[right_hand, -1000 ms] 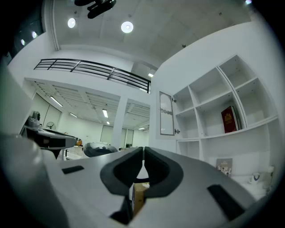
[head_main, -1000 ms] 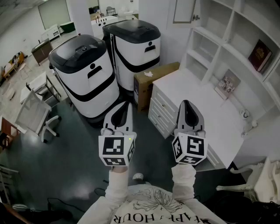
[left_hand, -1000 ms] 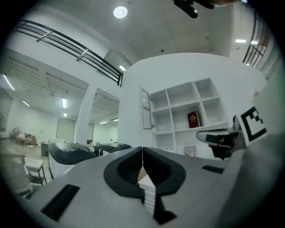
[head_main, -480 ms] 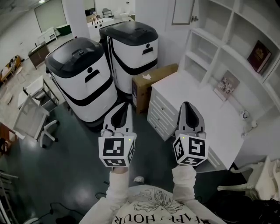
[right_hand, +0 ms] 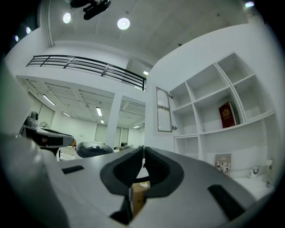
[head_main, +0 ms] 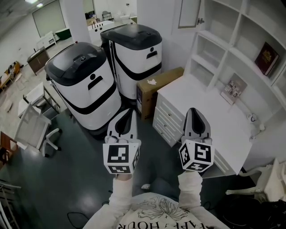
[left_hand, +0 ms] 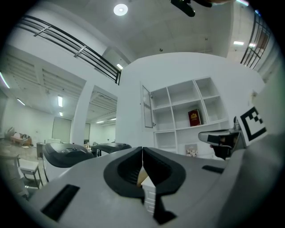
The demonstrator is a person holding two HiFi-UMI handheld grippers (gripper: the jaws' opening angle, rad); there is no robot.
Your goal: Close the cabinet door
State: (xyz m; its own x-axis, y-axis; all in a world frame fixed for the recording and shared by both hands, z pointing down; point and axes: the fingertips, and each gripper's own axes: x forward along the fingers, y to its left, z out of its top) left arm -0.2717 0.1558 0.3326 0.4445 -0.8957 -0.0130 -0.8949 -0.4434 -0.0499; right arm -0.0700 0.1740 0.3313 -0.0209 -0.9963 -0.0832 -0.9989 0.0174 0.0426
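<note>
2 clenched, empty tongs: left tongs (left_hand: 142, 150), right tongs (right_hand: 143, 150); open cabinet door (head_main: 188, 12) ahead, white sleeves (head_main: 120, 197) only in head view.

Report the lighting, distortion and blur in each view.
Head view: even, soft light, a faint sheen on the dark floor, shelves bowed by the wide lens. Left gripper view: a ceiling lamp blows out white, corners go dark, the left gripper near the lens is soft. Right gripper view: two lamps glare, shelf lines curve.

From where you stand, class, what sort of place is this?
Likely a large open test hall or workshop: two bulky white-and-black machines, a cardboard box, and a staged white desk with shelves.
</note>
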